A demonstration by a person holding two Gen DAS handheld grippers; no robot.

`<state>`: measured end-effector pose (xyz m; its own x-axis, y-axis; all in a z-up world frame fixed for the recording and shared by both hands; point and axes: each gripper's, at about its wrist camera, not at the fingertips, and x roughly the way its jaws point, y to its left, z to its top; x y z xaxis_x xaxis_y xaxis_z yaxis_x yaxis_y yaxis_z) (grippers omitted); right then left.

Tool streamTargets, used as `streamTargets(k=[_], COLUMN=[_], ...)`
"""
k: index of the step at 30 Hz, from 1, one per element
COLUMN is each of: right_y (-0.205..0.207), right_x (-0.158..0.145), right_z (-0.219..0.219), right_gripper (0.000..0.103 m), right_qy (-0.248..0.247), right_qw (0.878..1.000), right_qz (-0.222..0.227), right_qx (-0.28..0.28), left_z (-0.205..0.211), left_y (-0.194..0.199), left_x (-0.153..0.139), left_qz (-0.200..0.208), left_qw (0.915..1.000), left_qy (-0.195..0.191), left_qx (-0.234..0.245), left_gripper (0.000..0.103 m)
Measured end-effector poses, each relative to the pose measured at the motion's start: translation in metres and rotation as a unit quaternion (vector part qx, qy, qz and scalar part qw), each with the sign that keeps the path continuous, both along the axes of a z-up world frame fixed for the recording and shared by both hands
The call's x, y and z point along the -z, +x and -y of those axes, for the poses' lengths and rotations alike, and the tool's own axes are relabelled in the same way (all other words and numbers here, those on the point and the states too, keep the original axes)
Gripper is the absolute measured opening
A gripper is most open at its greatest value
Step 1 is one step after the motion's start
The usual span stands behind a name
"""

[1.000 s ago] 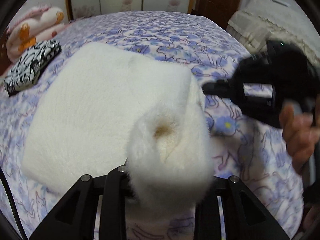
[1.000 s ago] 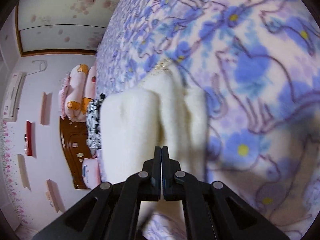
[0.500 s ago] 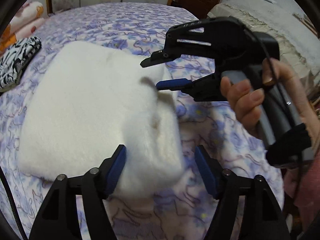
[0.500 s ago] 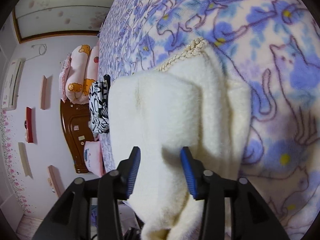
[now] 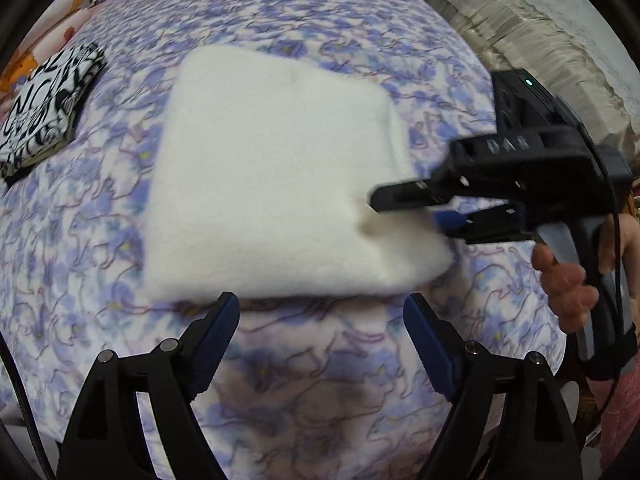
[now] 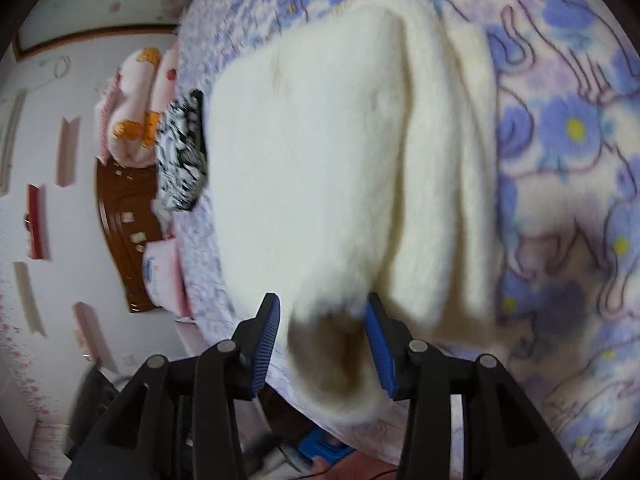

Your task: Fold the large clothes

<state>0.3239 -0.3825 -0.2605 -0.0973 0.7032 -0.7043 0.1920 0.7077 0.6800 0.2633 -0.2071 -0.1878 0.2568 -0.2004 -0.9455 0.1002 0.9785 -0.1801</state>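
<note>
Bedroom setting: a bed covered by a purple floral blanket (image 5: 320, 360) fills both views, with a wooden headboard (image 6: 120, 216) and pink pillows (image 6: 136, 100) at its far end. A folded black-and-white patterned cloth (image 5: 44, 108) lies on the blanket near the pillows, well apart from the work.

The task item, a white fleece garment (image 5: 272, 168), lies folded into a thick, roughly square pad at the middle of the bed.

Left gripper (image 5: 320, 320): its jaws have just been opening and now stand spread wide, with only bare blanket between them. Its blue pads (image 5: 224, 320) sit just short of the pad's near edge, not touching it.

Right gripper (image 6: 322, 344): jaws partly parted, having just opened within the last second. A rolled corner of the garment lies between the blue pads (image 6: 378, 344); the view is blurred, but the pads appear to flank it rather than press on it. A hand (image 5: 568, 288) grips this tool's handle at the pad's right corner.
</note>
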Motion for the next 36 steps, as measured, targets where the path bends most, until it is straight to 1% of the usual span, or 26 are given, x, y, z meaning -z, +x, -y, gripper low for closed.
streamTargets(k=[2, 3, 4, 5, 6, 8, 11, 13, 15, 19, 23, 25, 27, 28, 30, 31, 32, 33, 34, 35, 36], right_y=[-0.007, -0.01, -0.011, -0.013, -0.014, -0.017, -0.023, -0.027, -0.032, -0.036, -0.046, -0.05, -0.053, -0.053, -0.054, -0.054, -0.054, -0.055, -0.055, -0.057, -0.058], right_x=[0.001, -0.001, -0.002, -0.004, -0.006, -0.012, -0.028, -0.039, -0.046, -0.047, -0.047, -0.043, -0.034, -0.03, -0.021, -0.016, -0.012, -0.009, -0.005, 0.0, 0.005], right_z=[-0.01, -0.015, -0.018, -0.021, -0.022, -0.019, -0.006, 0.0, 0.001, 0.007, 0.012, 0.02, 0.033, 0.035, 0.035, 0.034, 0.031, 0.031, 0.031, 0.032, 0.033], right_gripper=[0.043, 0.038, 0.031, 0.016, 0.013, 0.01, 0.008, 0.007, 0.006, 0.006, 0.006, 0.006, 0.006, 0.006, 0.006, 0.006, 0.006, 0.006, 0.006, 0.006, 0.006], right_qy=[-0.016, -0.028, -0.041, -0.071, -0.084, -0.082, -0.074, -0.088, -0.109, -0.141, -0.183, -0.203, -0.206, -0.205, -0.211, -0.217, -0.223, -0.226, -0.228, -0.227, -0.223], right_qw=[1.0, 1.0, 0.999, 0.997, 0.996, 0.995, 0.992, 0.988, 0.983, 0.978, 0.968, 0.964, 0.966, 0.966, 0.966, 0.965, 0.963, 0.962, 0.962, 0.962, 0.963], right_qz=[-0.009, -0.001, 0.008, 0.022, 0.033, 0.054, 0.097, 0.123, 0.145, 0.153, 0.166, 0.163, 0.145, 0.141, 0.139, 0.138, 0.142, 0.143, 0.143, 0.139, 0.134], right_qx=[-0.009, -0.014, -0.019, -0.021, -0.018, -0.004, 0.02, 0.023, 0.017, 0.03, 0.039, 0.046, 0.061, 0.066, 0.06, 0.054, 0.052, 0.05, 0.053, 0.06, 0.068], left_z=[-0.018, -0.029, -0.04, -0.047, -0.057, -0.072, -0.094, -0.107, -0.114, -0.122, -0.119, -0.117, -0.114, -0.114, -0.113, -0.112, -0.112, -0.114, -0.116, -0.119, -0.123], left_y=[0.001, 0.001, 0.002, 0.003, 0.005, 0.01, 0.023, 0.03, 0.034, 0.043, 0.05, 0.053, 0.055, 0.057, 0.06, 0.061, 0.063, 0.065, 0.066, 0.067, 0.068], left_x=[-0.001, -0.001, -0.001, 0.0, 0.0, 0.001, 0.005, 0.009, 0.013, 0.024, 0.034, 0.041, 0.047, 0.05, 0.057, 0.06, 0.065, 0.07, 0.075, 0.078, 0.081], left_qz=[-0.008, -0.011, -0.013, -0.015, -0.017, -0.024, -0.039, -0.051, -0.055, -0.069, -0.081, -0.088, -0.094, -0.096, -0.1, -0.104, -0.108, -0.113, -0.118, -0.123, -0.129], left_qw=[0.9999, 0.9997, 0.9995, 0.9993, 0.9989, 0.9981, 0.9968, 0.9957, 0.9946, 0.993, 0.9932, 0.993, 0.9926, 0.9922, 0.9918, 0.9915, 0.9911, 0.9901, 0.9887, 0.9876, 0.9859], left_qy=[0.004, 0.005, 0.005, 0.005, 0.006, 0.009, -0.002, -0.018, -0.019, -0.021, -0.024, -0.026, -0.034, -0.042, -0.044, -0.038, -0.017, 0.004, 0.012, 0.009, -0.004], left_qx=[-0.013, -0.021, -0.029, -0.035, -0.043, -0.056, -0.069, -0.075, -0.086, -0.093, -0.081, -0.074, -0.069, -0.068, -0.067, -0.068, -0.075, -0.083, -0.092, -0.098, -0.106], left_gripper=[0.083, 0.083, 0.083, 0.083, 0.083, 0.083, 0.083, 0.083, 0.083, 0.083, 0.083, 0.083, 0.082, 0.081, 0.072, 0.066, 0.06, 0.057, 0.054, 0.052, 0.052])
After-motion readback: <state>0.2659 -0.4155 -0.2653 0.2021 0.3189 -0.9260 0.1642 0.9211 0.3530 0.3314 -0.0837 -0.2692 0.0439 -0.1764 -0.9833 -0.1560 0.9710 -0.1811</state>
